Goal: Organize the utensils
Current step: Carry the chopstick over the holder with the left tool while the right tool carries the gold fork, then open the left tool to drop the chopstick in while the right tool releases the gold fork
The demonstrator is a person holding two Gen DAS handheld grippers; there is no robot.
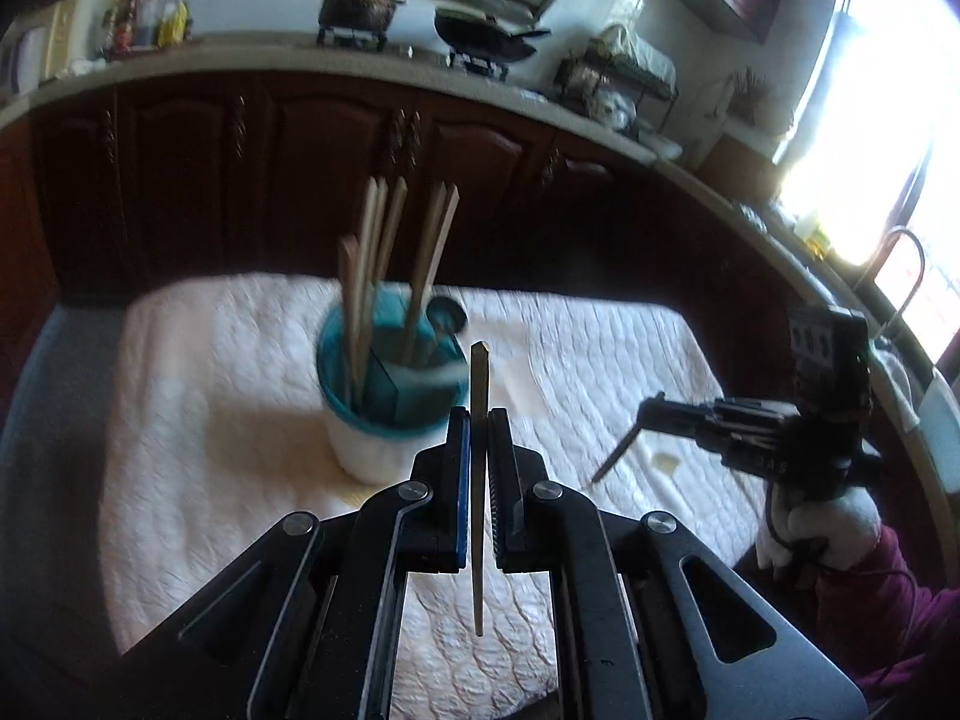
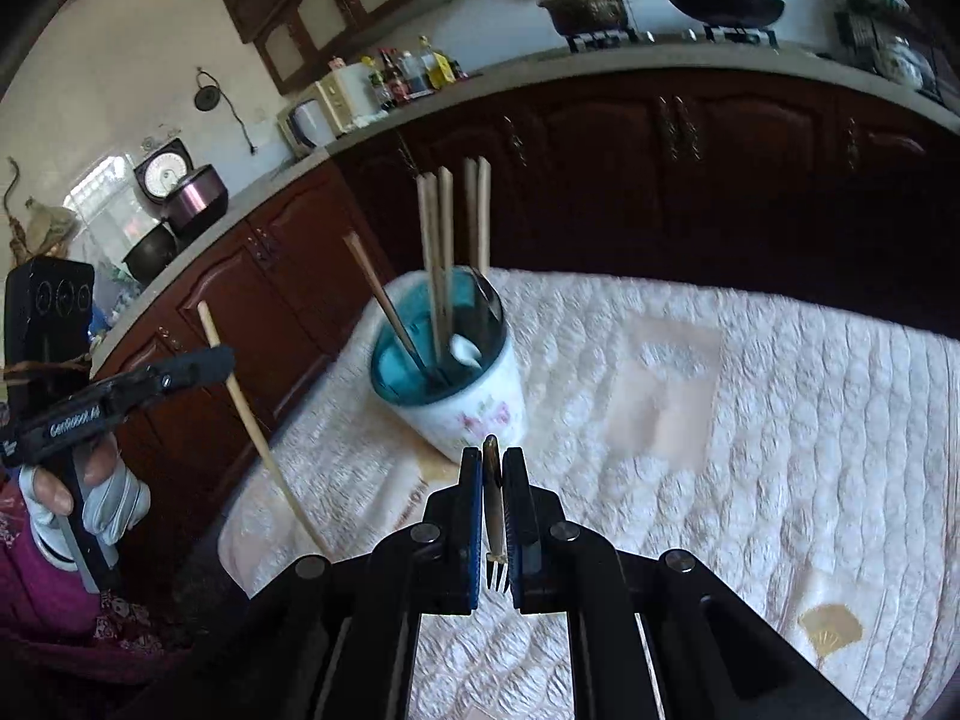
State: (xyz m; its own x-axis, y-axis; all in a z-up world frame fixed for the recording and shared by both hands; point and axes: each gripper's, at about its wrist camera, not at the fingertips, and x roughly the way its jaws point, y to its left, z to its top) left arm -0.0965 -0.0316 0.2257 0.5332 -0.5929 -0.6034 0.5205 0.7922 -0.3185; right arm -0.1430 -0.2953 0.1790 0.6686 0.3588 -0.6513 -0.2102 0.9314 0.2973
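A white flowered utensil holder with a teal insert point(image 1: 384, 396) point(image 2: 447, 372) stands on the quilted table and holds several wooden chopsticks point(image 1: 384, 246) point(image 2: 444, 228) and spoons. My left gripper point(image 1: 478, 420) is shut on a single wooden chopstick point(image 1: 478, 480), held upright just right of the holder; it also shows in the right wrist view point(image 2: 252, 420). My right gripper point(image 2: 493, 468) is shut on a small fork point(image 2: 495, 516), tines toward the camera, in front of the holder. In the left wrist view the right gripper point(image 1: 645, 417) holds the fork point(image 1: 615, 456) above the table's right side.
A white quilted cloth point(image 1: 570, 360) point(image 2: 750, 420) covers the table. Dark wooden cabinets point(image 1: 300, 168) and a counter with pots, a wok point(image 1: 486, 36) and bottles stand behind. A bright window point(image 1: 870, 120) and sink tap are at the right.
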